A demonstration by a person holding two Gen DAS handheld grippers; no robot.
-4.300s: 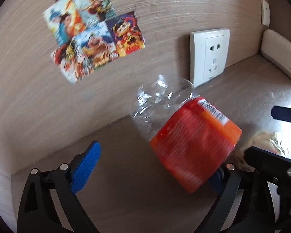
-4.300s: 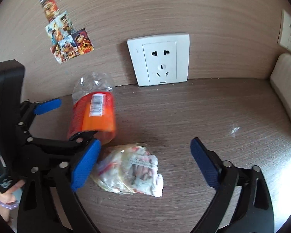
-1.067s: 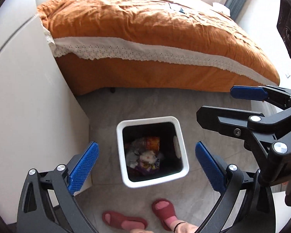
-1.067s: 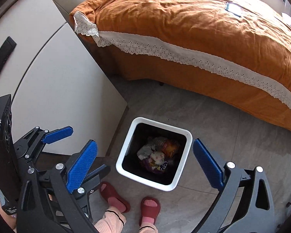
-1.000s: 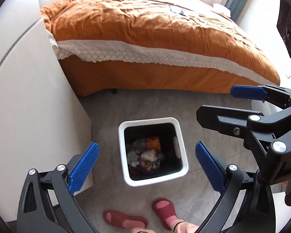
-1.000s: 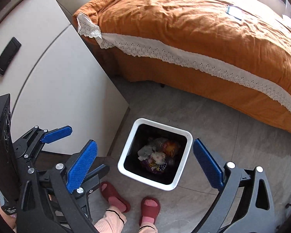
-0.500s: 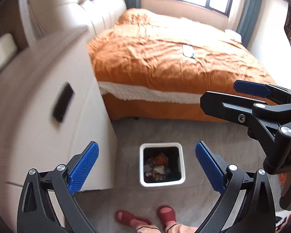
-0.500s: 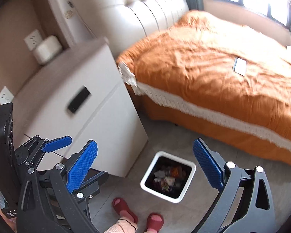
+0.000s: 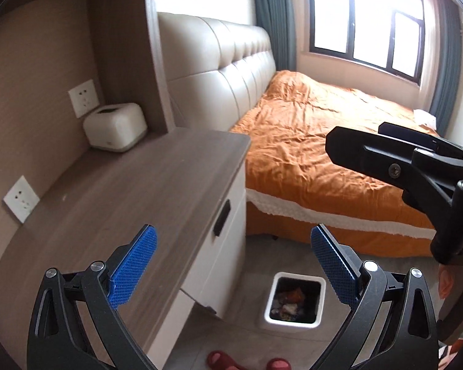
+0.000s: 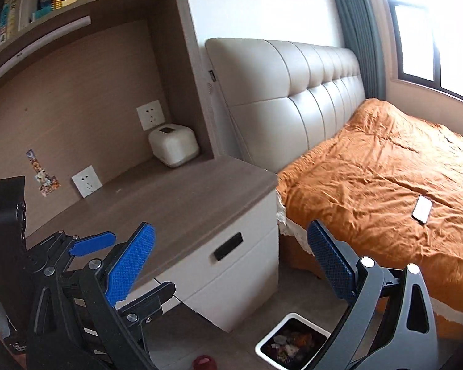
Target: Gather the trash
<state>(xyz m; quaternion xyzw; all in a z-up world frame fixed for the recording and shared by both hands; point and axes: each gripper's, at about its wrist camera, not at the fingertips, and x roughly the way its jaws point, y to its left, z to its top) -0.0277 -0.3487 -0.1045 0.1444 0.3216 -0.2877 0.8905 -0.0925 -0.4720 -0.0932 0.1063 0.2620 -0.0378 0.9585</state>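
Observation:
A white square bin (image 9: pixel 294 302) stands on the grey floor beside the nightstand, with mixed trash (image 9: pixel 288 303) inside it. It also shows in the right wrist view (image 10: pixel 291 343). My left gripper (image 9: pixel 233 262) is open and empty, raised high above the bin and the nightstand edge. My right gripper (image 10: pixel 230 260) is open and empty, raised in front of the nightstand. The right gripper's black frame crosses the left wrist view (image 9: pixel 416 169) at the right.
A wooden-topped nightstand (image 9: pixel 139 197) with white drawers (image 10: pixel 231 262) holds a white tissue box (image 9: pixel 115 127). Wall sockets (image 10: pixel 86 181) and stickers (image 10: pixel 43 175) are on the back panel. An orange bed (image 10: pixel 385 178) with a phone (image 10: pixel 422 209) lies right. Red slippers (image 9: pixel 222 361) are below.
Both grippers have risen and tilted up from looking straight down into the bin, so the nightstand top, headboard and window have come into view. Both have stayed open and empty.

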